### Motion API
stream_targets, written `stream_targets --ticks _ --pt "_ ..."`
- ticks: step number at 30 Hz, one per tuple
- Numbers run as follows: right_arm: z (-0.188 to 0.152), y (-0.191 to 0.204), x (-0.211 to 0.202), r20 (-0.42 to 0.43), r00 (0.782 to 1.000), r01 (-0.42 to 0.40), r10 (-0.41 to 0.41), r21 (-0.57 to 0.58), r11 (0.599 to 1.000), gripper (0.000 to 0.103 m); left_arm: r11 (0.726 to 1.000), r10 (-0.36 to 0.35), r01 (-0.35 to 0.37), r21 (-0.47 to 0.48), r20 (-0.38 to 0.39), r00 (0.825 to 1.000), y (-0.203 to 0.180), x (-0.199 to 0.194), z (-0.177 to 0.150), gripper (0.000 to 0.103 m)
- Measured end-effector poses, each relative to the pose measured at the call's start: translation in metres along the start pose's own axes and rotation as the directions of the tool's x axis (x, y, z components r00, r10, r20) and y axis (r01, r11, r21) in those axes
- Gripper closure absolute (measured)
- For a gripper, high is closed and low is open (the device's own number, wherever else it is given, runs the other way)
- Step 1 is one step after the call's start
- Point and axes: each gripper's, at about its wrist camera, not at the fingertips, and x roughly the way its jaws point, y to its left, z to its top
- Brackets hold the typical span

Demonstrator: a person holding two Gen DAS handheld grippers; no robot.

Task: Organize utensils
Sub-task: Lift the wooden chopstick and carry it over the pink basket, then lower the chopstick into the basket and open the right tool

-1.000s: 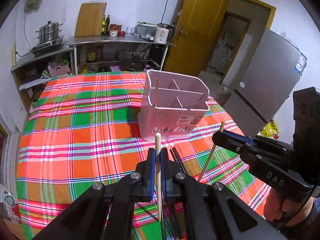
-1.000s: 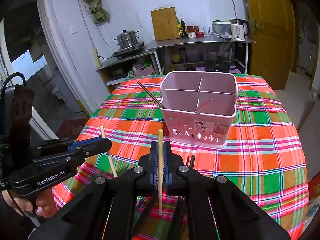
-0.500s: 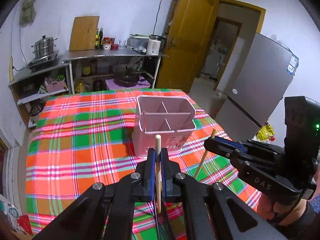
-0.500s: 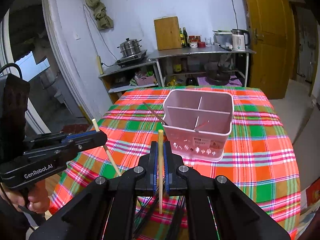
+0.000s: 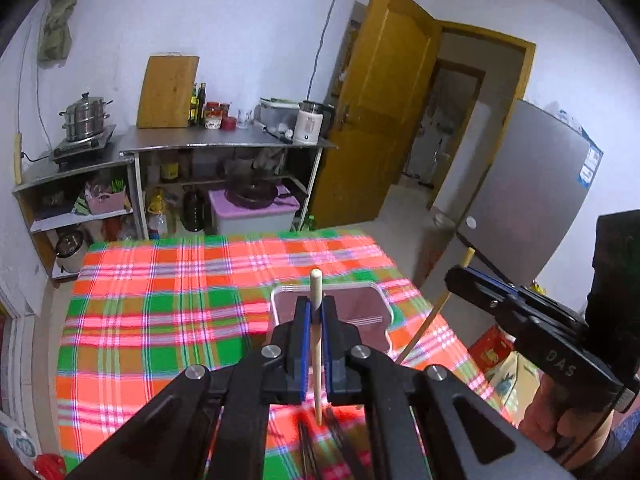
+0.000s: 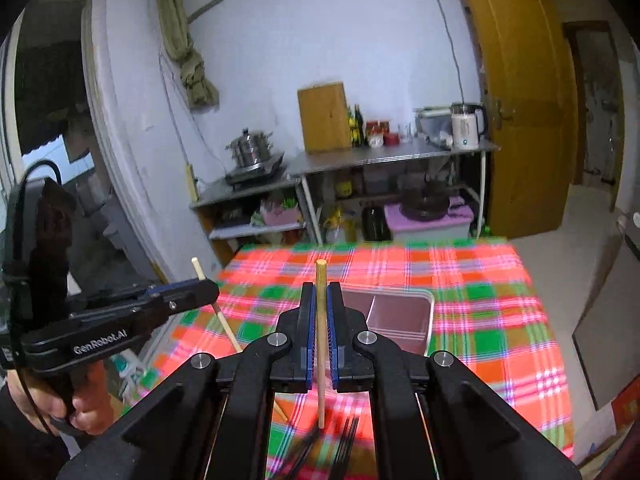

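Two wooden chopsticks are in play, one per gripper. Your left gripper [image 5: 315, 322] is clenched on the first chopstick [image 5: 316, 344], held upright between its blue pads; your right gripper [image 6: 320, 320] is clamped on the second chopstick [image 6: 320, 344] the same way. One pink basket [image 6: 400, 316], divided into compartments, stands on the table just beyond both grippers. Several dark utensils [image 6: 344, 444] lie on the cloth below the jaws; motion blur makes their count uncertain, possibly chopsticks.

The table carries a red, green and orange plaid cloth [image 5: 160, 300]. Behind it stand a steel counter [image 5: 224, 144] with one cutting board [image 5: 168, 92], one kettle [image 6: 466, 126] and one steamer pot [image 5: 85, 117]. One yellow door [image 5: 384, 112] is open.

Compared with a second ago, both grippers sit higher: the basket appears lower and smaller in each view, and more of the room shows.
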Motion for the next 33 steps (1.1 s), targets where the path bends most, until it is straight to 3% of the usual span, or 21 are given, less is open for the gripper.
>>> stream_targets --ticks 6,12,26,29,31,33 --pt "0.029 -0.009 0.01 0.06 0.998 -0.004 0.002 0.024 1.0 0.098 1.0 0.013 -0.013 0.009 0.053 0.999 -0.002 0.013 0.034 0.098" --pt "0.029 -0.01 0.038 0.054 0.998 0.028 -0.029 0.012 1.0 0.098 1.0 0.005 -0.006 0.011 0.058 0.998 0.002 0.044 0.042 0.098" --pt "-0.017 -0.034 0.106 -0.081 0.996 0.051 -0.047 0.044 0.998 0.098 1.0 0.011 -0.012 -0.02 -0.051 0.999 0.035 0.112 -0.002 0.098" --pt "-0.022 -0.035 0.109 -0.095 0.995 0.048 -0.044 0.046 0.998 0.098 1.0 0.004 -0.005 -0.02 -0.038 0.999 0.038 0.108 -0.004 0.089" --pt "-0.024 -0.037 0.106 -0.089 0.995 0.05 -0.045 0.047 0.998 0.089 1.0 -0.005 0.004 -0.026 -0.018 1.0 0.04 0.1 -0.003 0.076" --pt "-0.022 -0.039 0.098 -0.076 0.996 0.043 -0.039 0.056 0.998 0.085 1.0 -0.01 0.01 -0.027 0.006 1.0 0.04 0.091 -0.002 0.072"
